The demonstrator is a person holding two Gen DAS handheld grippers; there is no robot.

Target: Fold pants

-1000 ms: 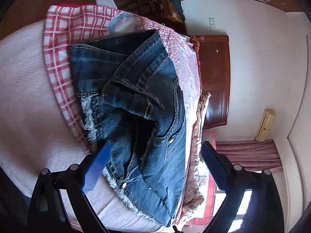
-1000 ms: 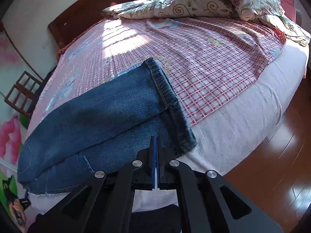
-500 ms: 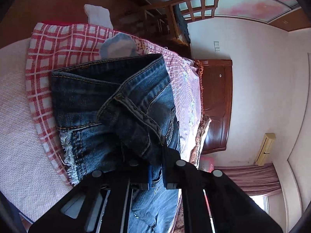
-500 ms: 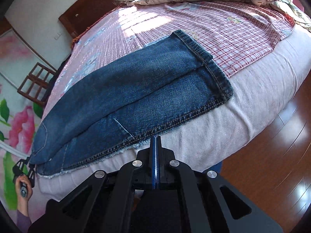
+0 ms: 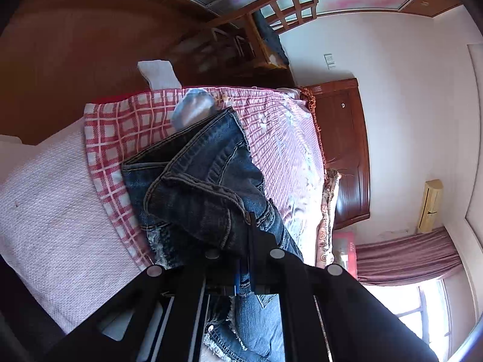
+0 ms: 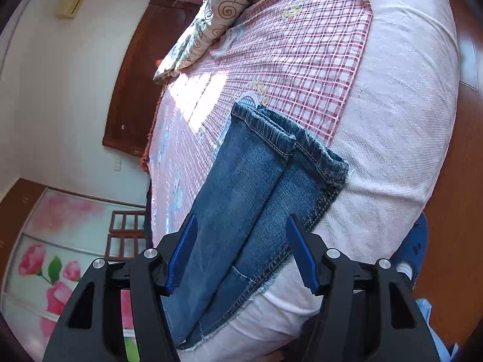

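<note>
- Evidently the left gripper pinches the jeans' waistband, lifting it for a fold.
- Right gripper, jaws wide, straddles the 2 stacked legs, likely to grasp them.

Left clamps, right lets go

My left gripper, wide apart a second ago, has closed its fingers on the jeans at the bunched waistband; my right gripper, pressed together before, now spreads over the legs.

Checked blanket (pink), wooden chair
</note>
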